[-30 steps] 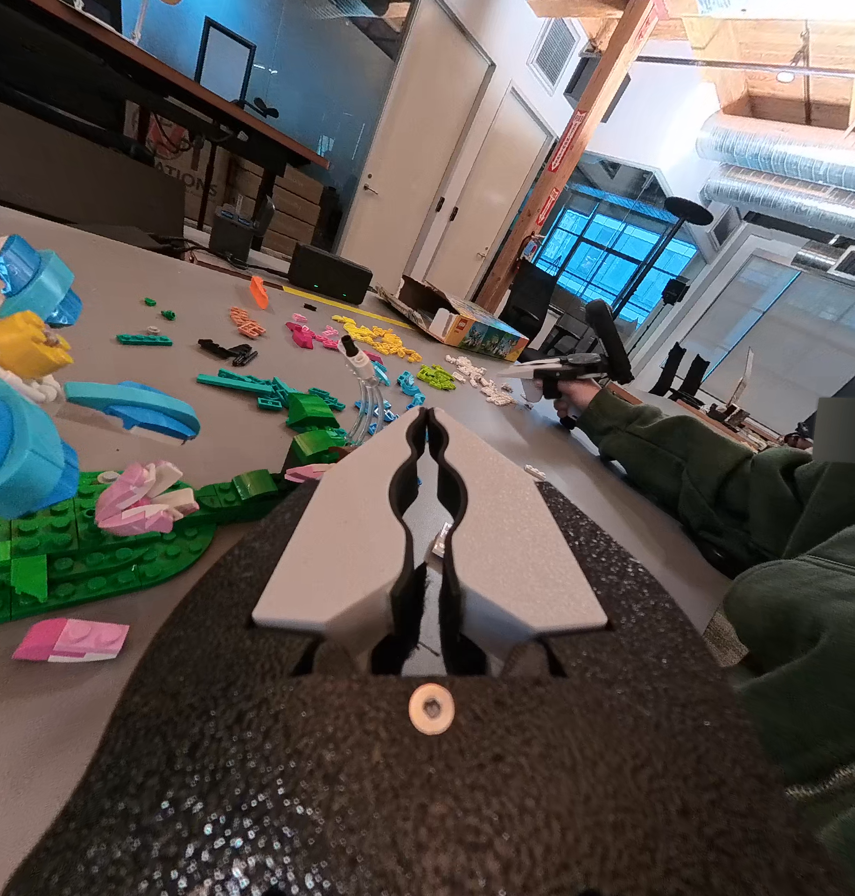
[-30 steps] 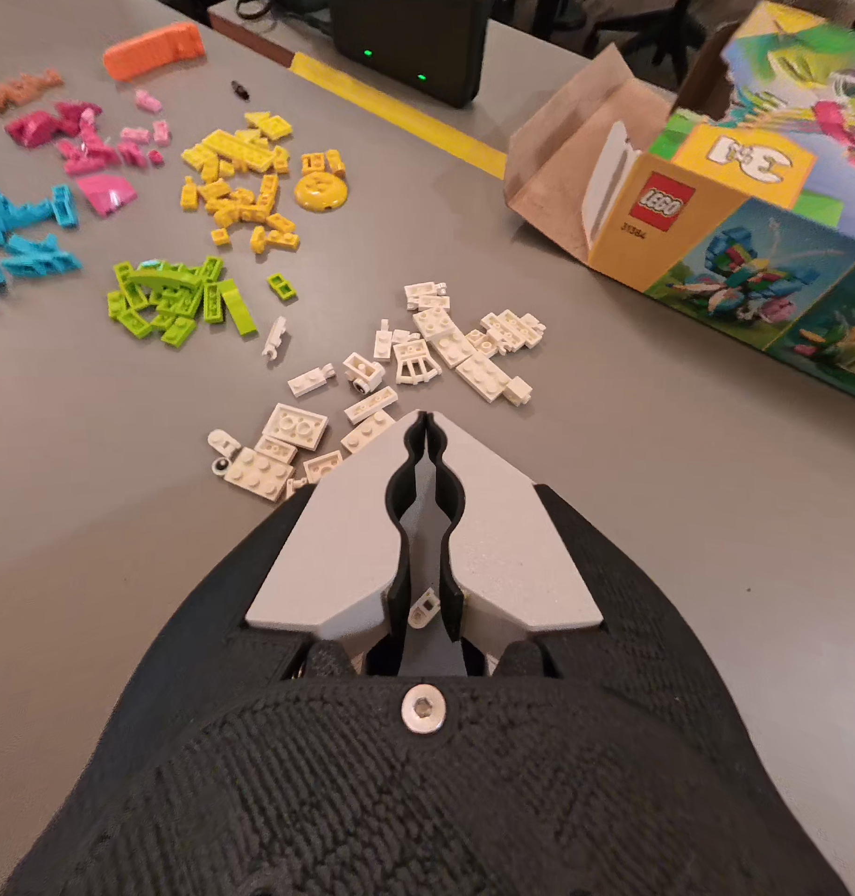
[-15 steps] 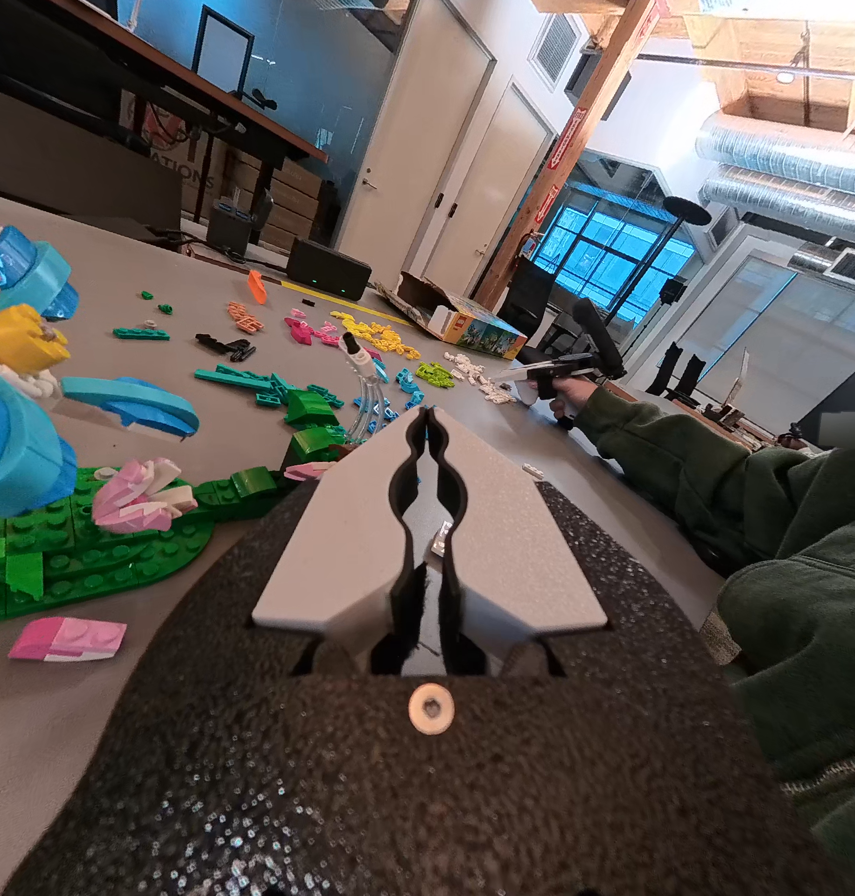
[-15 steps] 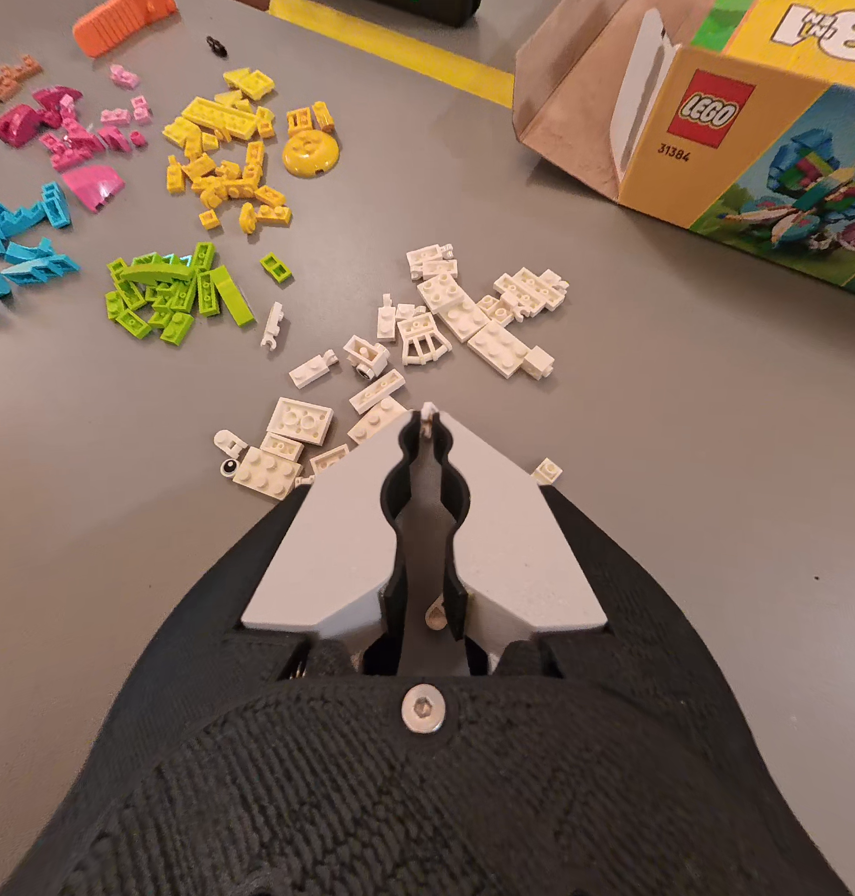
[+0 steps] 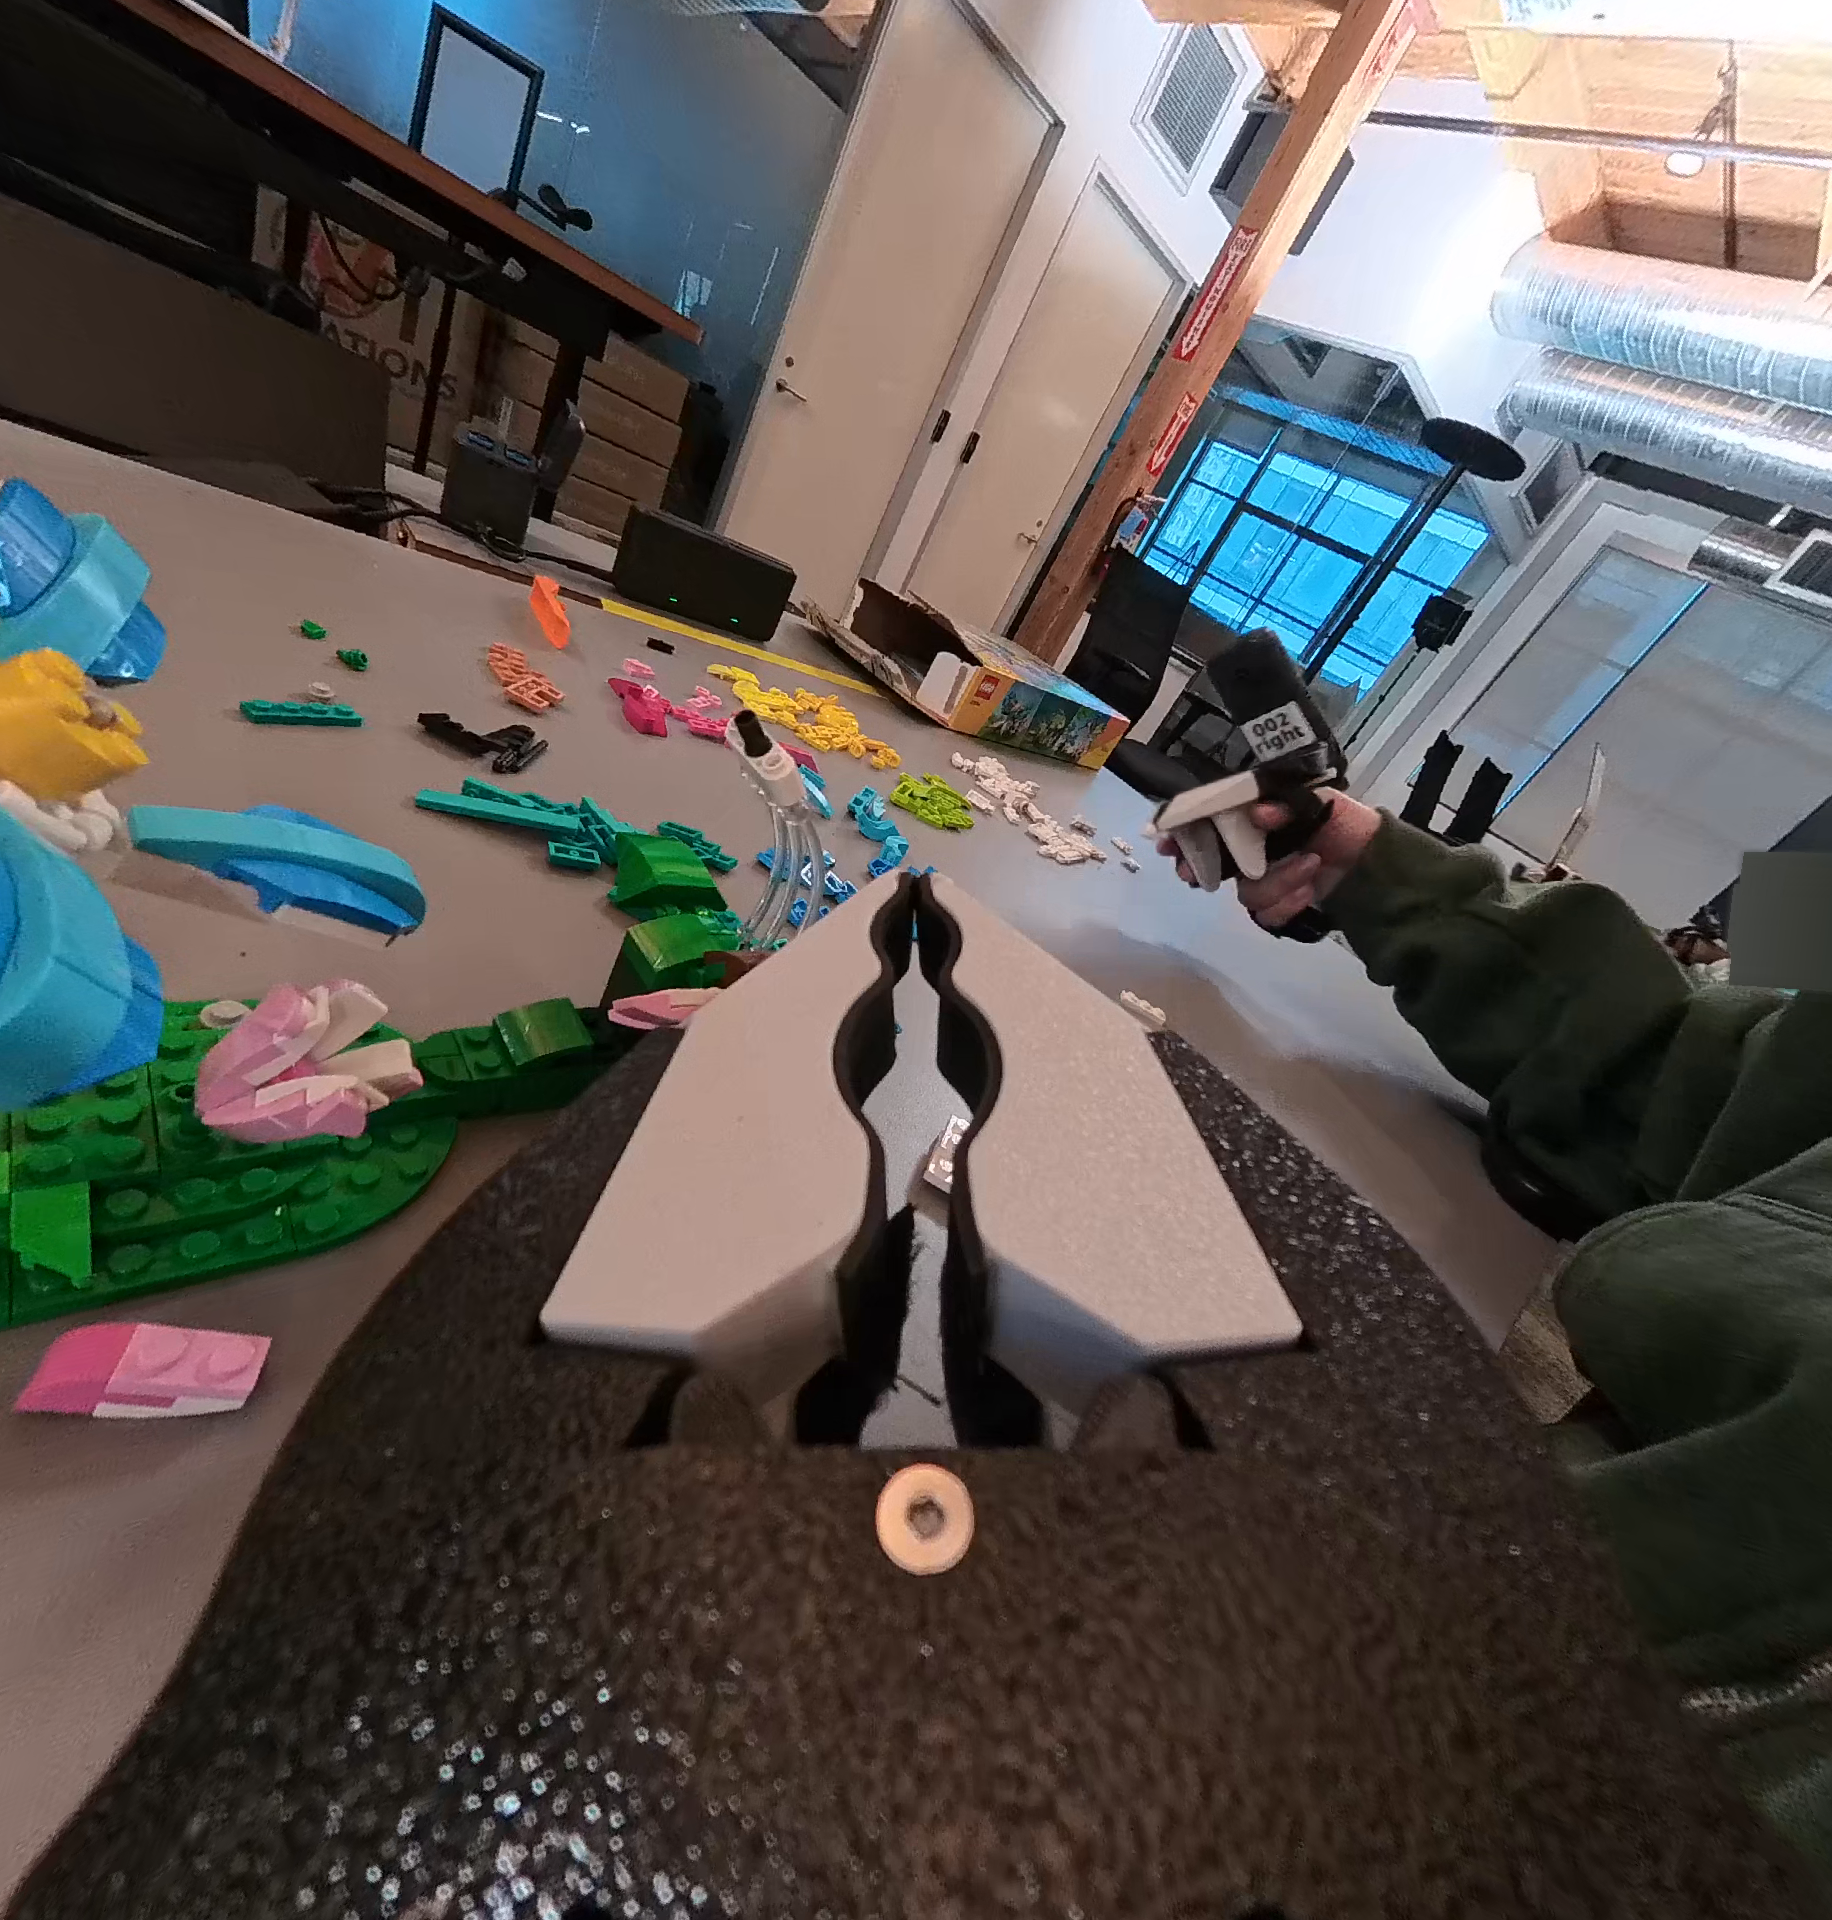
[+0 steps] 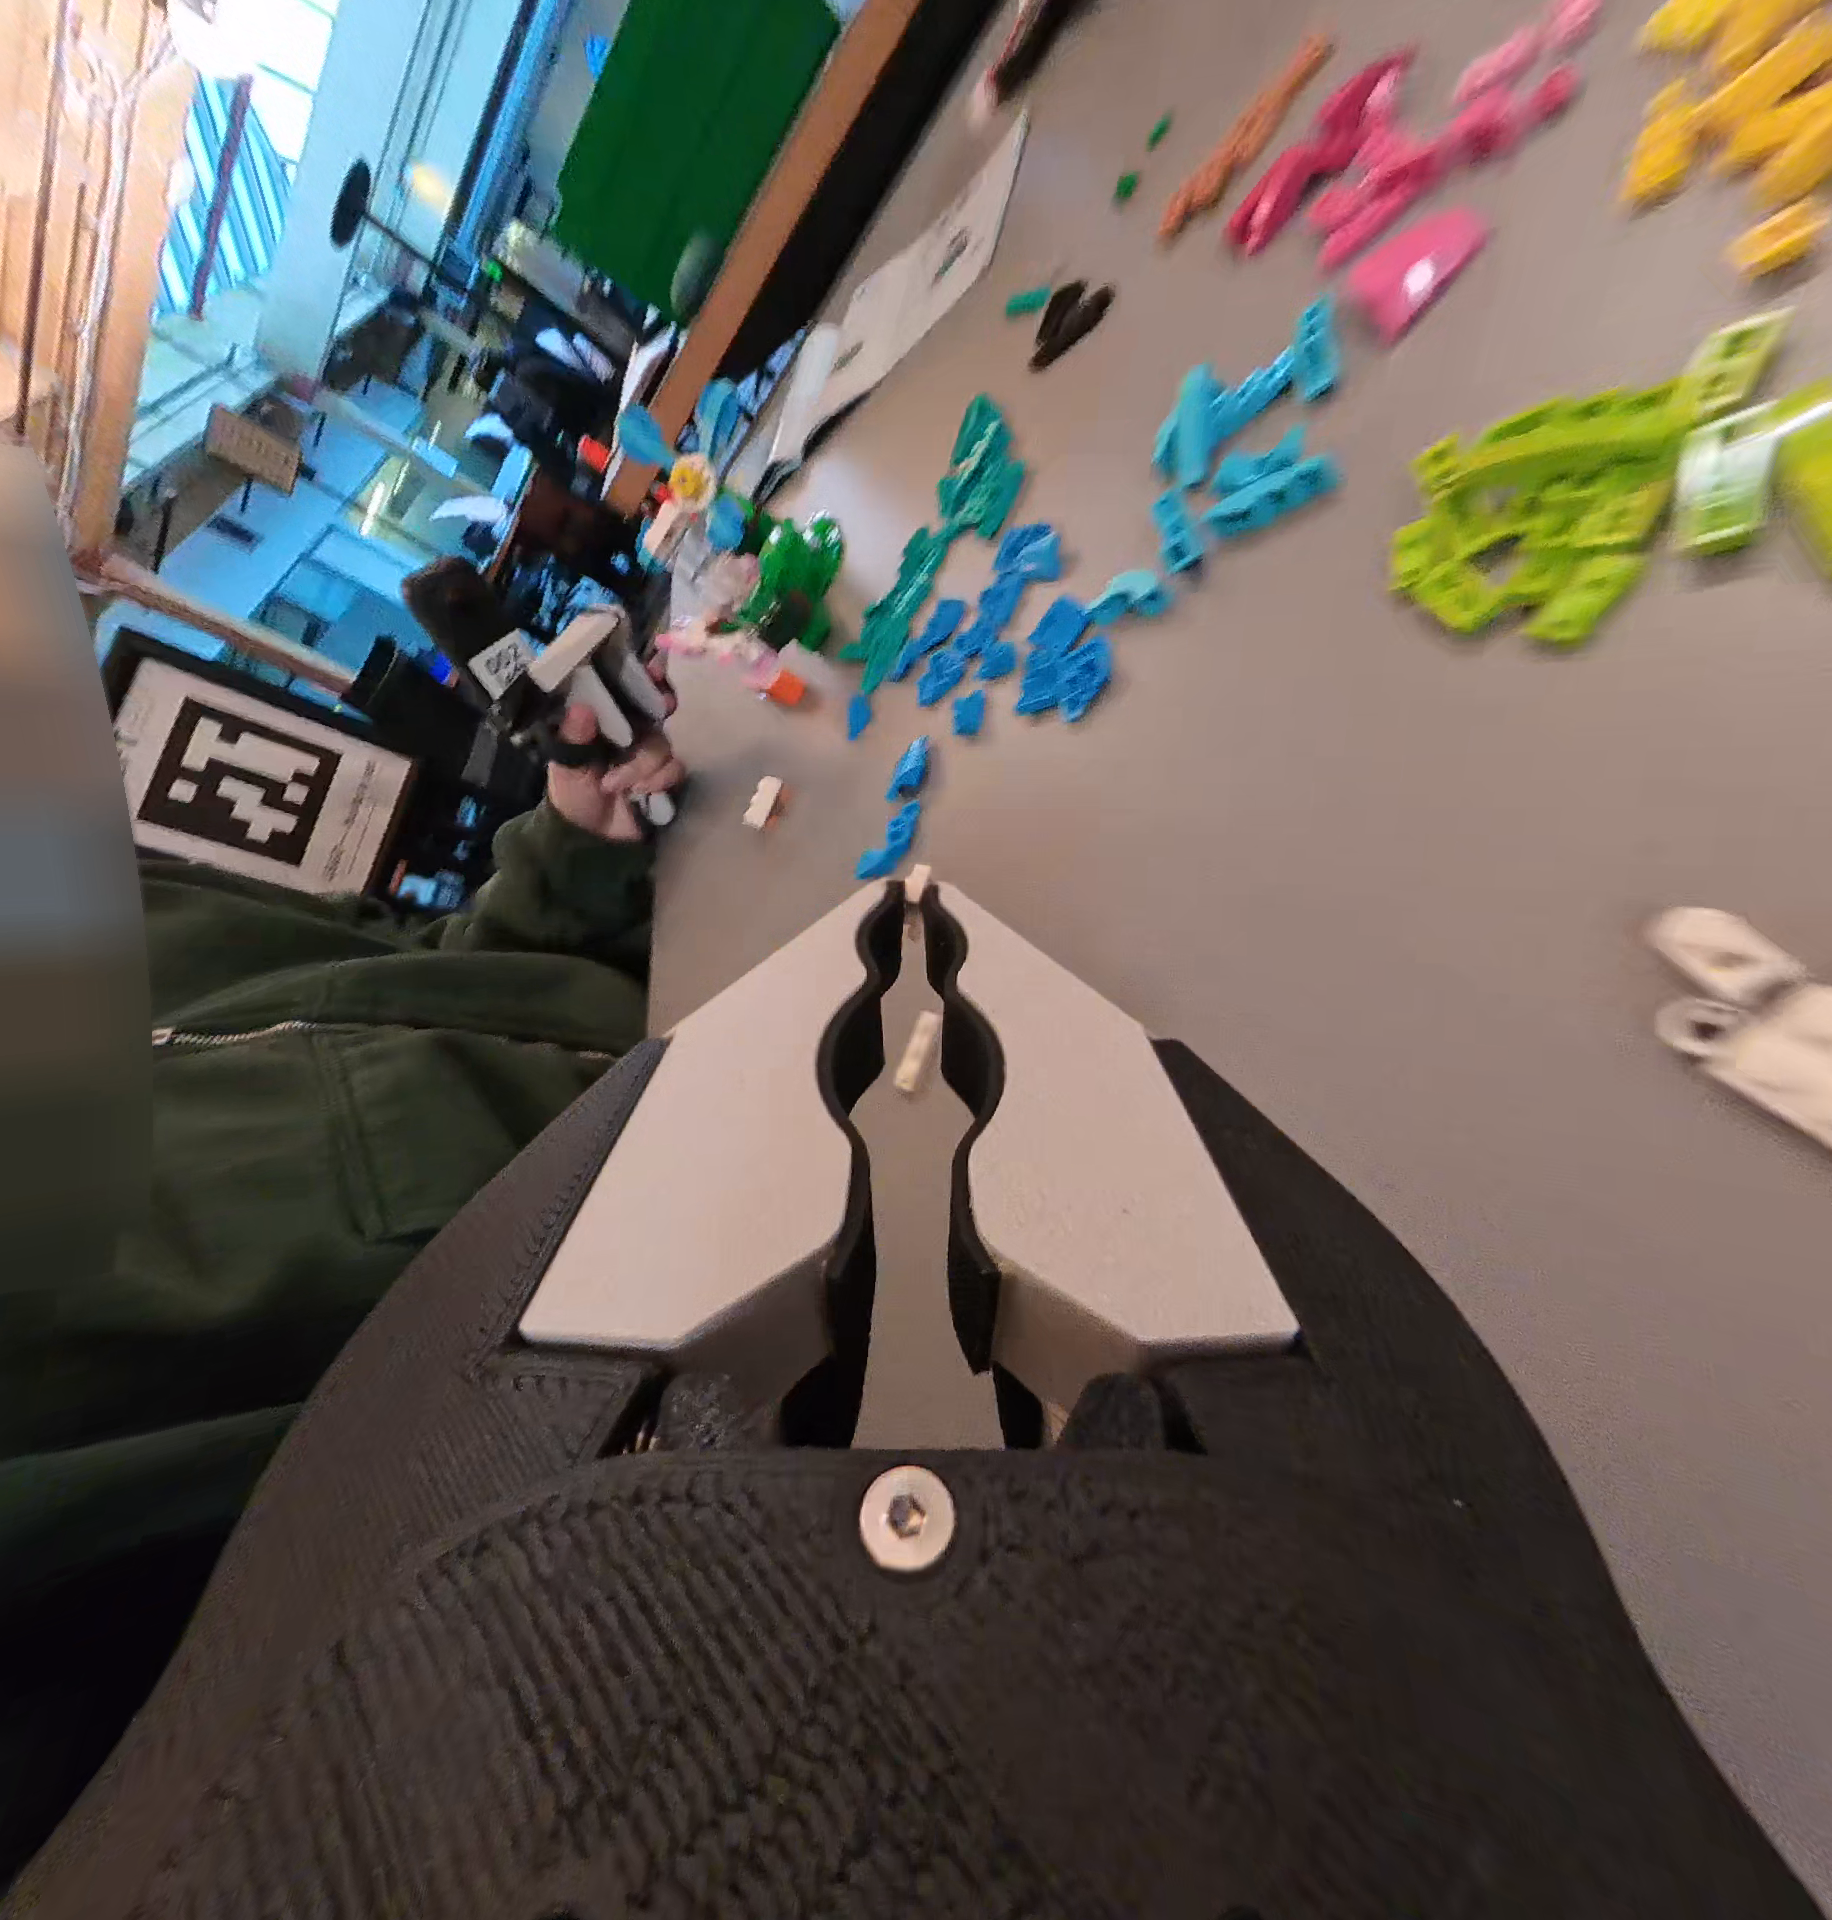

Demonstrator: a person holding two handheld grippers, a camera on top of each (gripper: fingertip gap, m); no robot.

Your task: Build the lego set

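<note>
Half-built lego set and sorted bricks on the grey table.

The green baseplate lies flat, carrying blue shapes and a pink-and-white flower; a loose pink brick lies just beside it. Farther out, bricks sit in colour piles: teal, pink, yellow, lime and white. A small white piece is pinched upright at the tip of the right claw.
</note>
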